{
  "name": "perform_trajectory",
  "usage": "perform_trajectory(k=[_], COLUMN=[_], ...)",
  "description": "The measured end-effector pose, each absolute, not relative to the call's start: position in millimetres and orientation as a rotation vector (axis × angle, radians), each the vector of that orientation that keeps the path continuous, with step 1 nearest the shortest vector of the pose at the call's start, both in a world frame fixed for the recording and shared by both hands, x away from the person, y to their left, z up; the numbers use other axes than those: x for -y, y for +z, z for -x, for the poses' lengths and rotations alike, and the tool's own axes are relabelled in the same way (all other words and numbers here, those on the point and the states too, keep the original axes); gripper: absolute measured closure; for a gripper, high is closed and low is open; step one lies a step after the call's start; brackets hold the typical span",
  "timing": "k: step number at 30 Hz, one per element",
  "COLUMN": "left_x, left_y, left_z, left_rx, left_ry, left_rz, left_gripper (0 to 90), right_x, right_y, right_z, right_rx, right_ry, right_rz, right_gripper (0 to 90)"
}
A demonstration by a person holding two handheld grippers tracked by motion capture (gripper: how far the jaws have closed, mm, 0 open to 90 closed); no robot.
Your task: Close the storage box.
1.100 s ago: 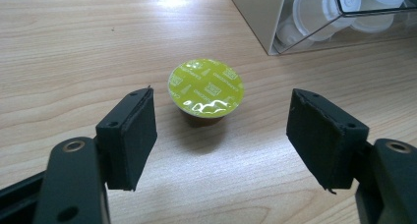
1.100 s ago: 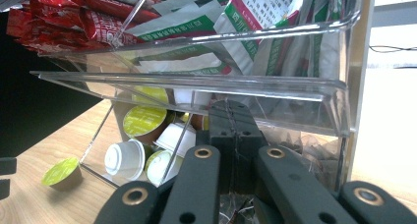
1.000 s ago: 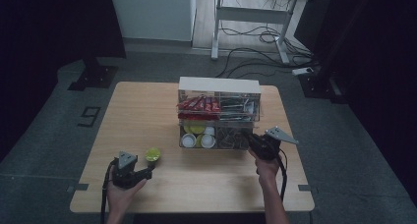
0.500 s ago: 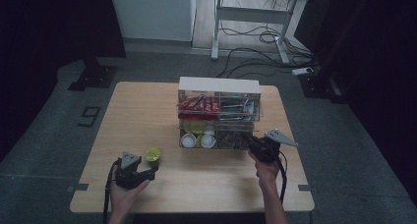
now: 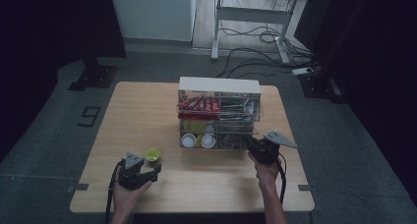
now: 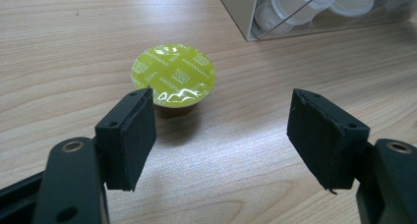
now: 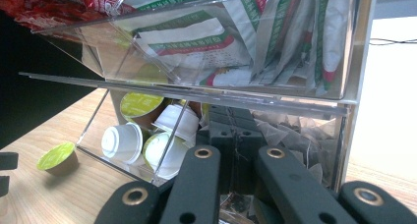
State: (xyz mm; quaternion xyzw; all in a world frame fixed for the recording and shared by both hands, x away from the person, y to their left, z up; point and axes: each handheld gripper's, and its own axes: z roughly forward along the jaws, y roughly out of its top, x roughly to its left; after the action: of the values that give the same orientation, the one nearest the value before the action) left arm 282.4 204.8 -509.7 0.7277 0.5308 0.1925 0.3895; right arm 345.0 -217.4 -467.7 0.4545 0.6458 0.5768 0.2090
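Sitting just beyond the wide-open, empty left hand-held gripper (image 6: 223, 130), a green capsule (image 6: 173, 78) rests on the table (image 6: 74, 47).

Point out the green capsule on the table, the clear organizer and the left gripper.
green capsule (image 6: 173, 75): left gripper view, on its foil lid.
clear organizer (image 5: 219, 85): high view, on its white top.
left gripper (image 6: 221, 130): left gripper view, between its open jaws.

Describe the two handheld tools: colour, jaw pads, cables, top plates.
Both are black. The left tool has two square black foam-like pads on arms with brass-coloured rivets; the right tool has the same rivets. Each carries a grey three-cornered plate and trails a black cable. Forearms are bare.
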Motion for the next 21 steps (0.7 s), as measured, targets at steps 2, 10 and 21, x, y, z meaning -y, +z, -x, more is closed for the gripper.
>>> perform_trajectory(k=[2,10,21], left_x=[-205.4,-208.1,-207.2], left_y=[-509.7,-509.4,-509.5], left_z=[-282.4,-282.5,-281.8], left_rx=[-1.352,-1.362,-1.359], left_ry=[0.488,0.483,0.48], left_rz=[-1.85,-1.837,-1.848], left_gripper=[27.1,27.1,27.1], right_x=[217.4,217.5,220.2], right_y=[-468.6,-472.8,-477.3], right_z=[-344.5,-342.0,-334.7], right_rx=[-1.798,-1.806,-1.796], right_ry=[1.602,1.589,1.586], right_rz=[-1.266,-1.273,-1.293], right_gripper=[89.5,89.5,89.5])
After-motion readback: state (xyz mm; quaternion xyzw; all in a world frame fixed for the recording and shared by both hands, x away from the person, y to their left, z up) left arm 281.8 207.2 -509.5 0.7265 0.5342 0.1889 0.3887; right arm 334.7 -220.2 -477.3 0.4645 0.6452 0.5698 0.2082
